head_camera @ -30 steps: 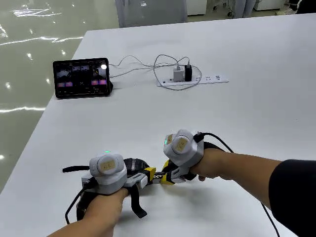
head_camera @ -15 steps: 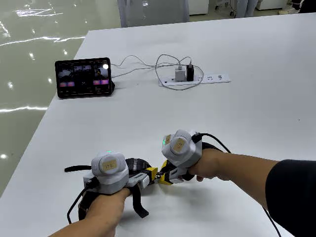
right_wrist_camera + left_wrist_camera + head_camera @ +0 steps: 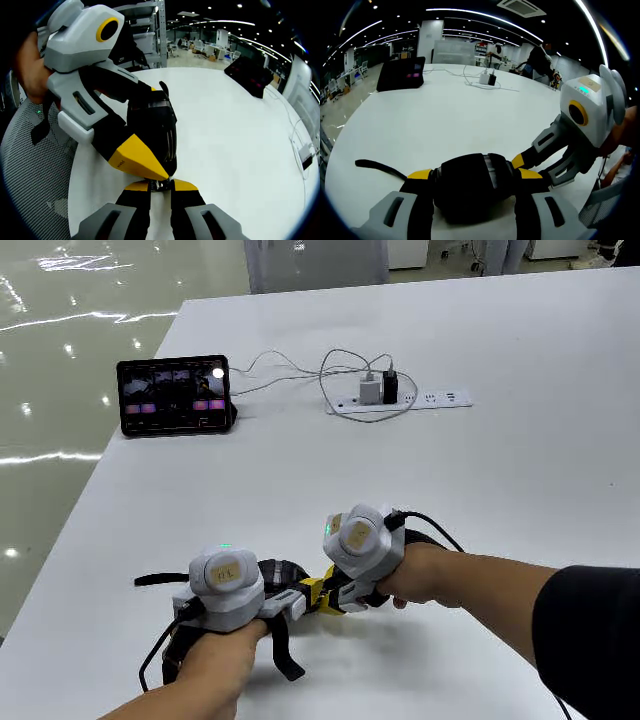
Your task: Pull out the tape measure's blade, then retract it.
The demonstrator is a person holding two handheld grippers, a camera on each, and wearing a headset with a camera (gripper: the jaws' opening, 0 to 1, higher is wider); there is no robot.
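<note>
A black tape measure lies near the front of the white table. My left gripper is shut on its case, which sits between the yellow-tipped jaws in the left gripper view as the tape measure. My right gripper points left at it, tip to tip with the left one. In the right gripper view the right gripper is shut on the small metal blade hook right at the mouth of the tape measure. Almost no blade shows between hook and case.
A tablet stands at the far left near the table's left edge. A power strip with chargers and looped cables lies behind the middle. A black strap trails left from the tape measure.
The right gripper has edged left, closing the small gap to the tape measure case. The head camera has shifted slightly.
</note>
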